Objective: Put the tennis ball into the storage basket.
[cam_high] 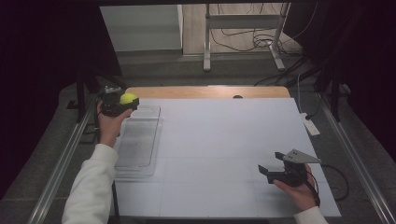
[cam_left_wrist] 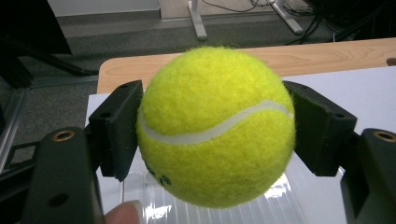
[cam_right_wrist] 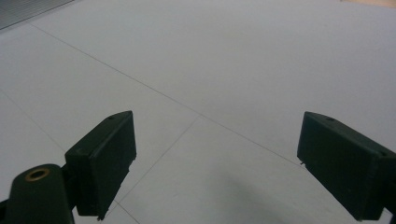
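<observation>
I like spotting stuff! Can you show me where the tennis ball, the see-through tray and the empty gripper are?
tennis ball (cam_left_wrist: pixel 215 126): left gripper view, on its white seam.
clear tray (cam_high: pixel 136 144): high view, on its ribbed floor.
right gripper (cam_high: pixel 272 164): high view, midway between its open fingertips.

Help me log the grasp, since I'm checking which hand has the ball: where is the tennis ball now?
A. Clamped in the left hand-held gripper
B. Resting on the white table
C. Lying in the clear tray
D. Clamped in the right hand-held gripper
A: the tennis ball sits pinched between the jaws of the left hand-held gripper, above the clear tray.
</observation>
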